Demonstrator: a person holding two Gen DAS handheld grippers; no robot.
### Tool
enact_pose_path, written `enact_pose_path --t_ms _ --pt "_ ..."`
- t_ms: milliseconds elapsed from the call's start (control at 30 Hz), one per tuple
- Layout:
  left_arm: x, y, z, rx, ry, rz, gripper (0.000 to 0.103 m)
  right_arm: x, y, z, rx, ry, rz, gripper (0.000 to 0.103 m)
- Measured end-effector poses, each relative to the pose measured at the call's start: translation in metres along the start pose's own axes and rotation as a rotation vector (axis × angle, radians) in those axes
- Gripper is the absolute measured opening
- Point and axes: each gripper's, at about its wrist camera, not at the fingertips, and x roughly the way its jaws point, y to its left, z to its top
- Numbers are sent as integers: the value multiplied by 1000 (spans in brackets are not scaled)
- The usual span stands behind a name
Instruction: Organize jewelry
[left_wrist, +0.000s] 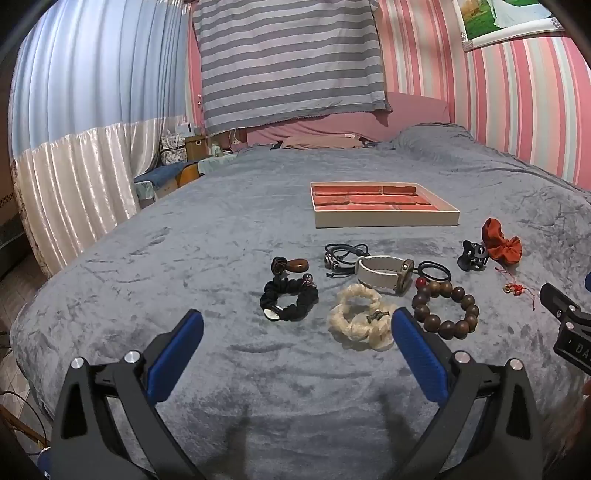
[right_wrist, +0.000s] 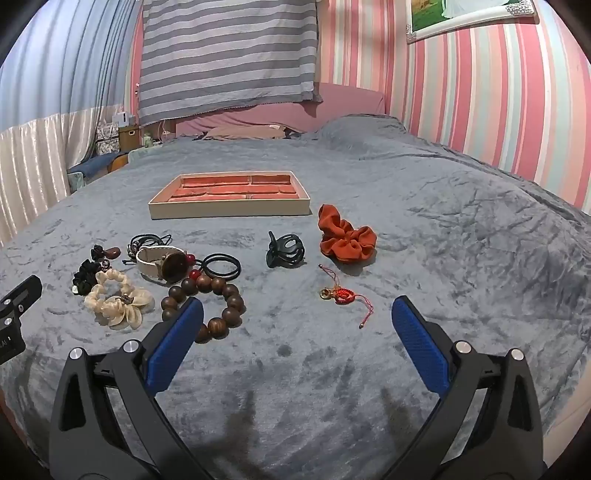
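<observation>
A red-lined jewelry tray (left_wrist: 384, 218) (right_wrist: 229, 212) lies on the grey bedspread beyond the loose pieces. In front of it lie a black scrunchie (left_wrist: 290, 299), a cream scrunchie (left_wrist: 360, 319) (right_wrist: 118, 301), a wooden bead bracelet (left_wrist: 445, 308) (right_wrist: 221, 299), a white-strap watch (left_wrist: 384, 271) (right_wrist: 162, 264), a black claw clip (left_wrist: 472, 255) (right_wrist: 286, 249), an orange scrunchie (left_wrist: 500, 242) (right_wrist: 345, 236) and a red charm (right_wrist: 341, 295). My left gripper (left_wrist: 297, 325) is open and empty, short of the scrunchies. My right gripper (right_wrist: 297, 314) is open and empty, near the bracelet and charm.
Black hair ties (right_wrist: 221, 266), a cord bracelet (left_wrist: 343, 254) and a brown ring piece (left_wrist: 290, 265) lie among the pieces. The grey bedspread (left_wrist: 221, 258) stretches to a pink headboard and striped wall. The bed's left edge drops to curtains and boxes.
</observation>
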Motion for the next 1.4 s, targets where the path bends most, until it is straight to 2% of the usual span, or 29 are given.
enact_pose_path --t_ms 1400 --pt "4 0 0 -13 13 -9 99 -2 -3 0 0 -23 3 99"
